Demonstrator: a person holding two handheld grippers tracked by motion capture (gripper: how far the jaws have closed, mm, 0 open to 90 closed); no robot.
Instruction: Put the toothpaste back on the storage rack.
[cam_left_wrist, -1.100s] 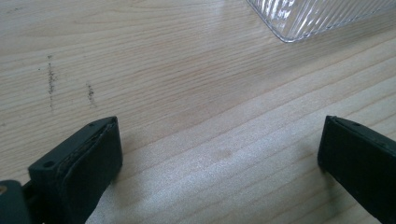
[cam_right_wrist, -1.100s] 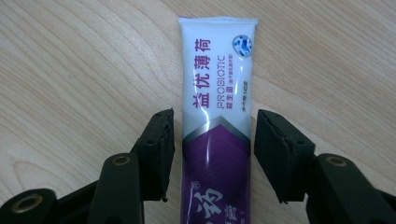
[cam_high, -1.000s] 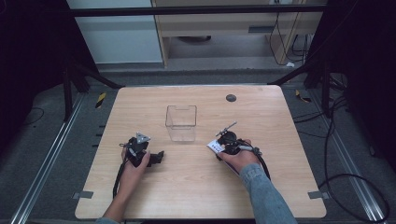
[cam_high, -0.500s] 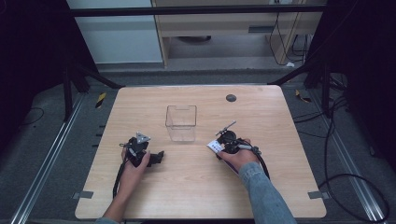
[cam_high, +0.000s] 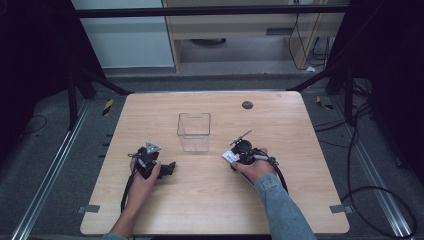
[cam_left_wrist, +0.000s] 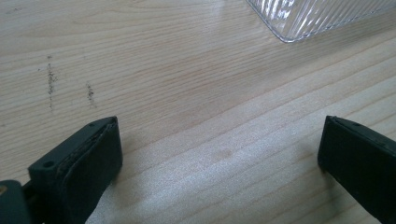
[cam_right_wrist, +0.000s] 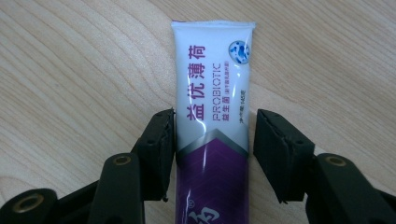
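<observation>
With the toothpaste tube (cam_right_wrist: 212, 121) lying on the desk (cam_high: 210, 200) between the not yet pressing jaws of the right claw (cam_right_wrist: 214, 140), they should be closed squarely, while the left claw (cam_left_wrist: 219, 154) rests wide open.

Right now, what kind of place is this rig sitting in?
Likely a lab or workshop data-collection station, not a home. A bare wooden table stands inside a dark metal frame, loose cables trail over grey floor, and office-style cabinets sit behind. On the table: one clear container.
</observation>
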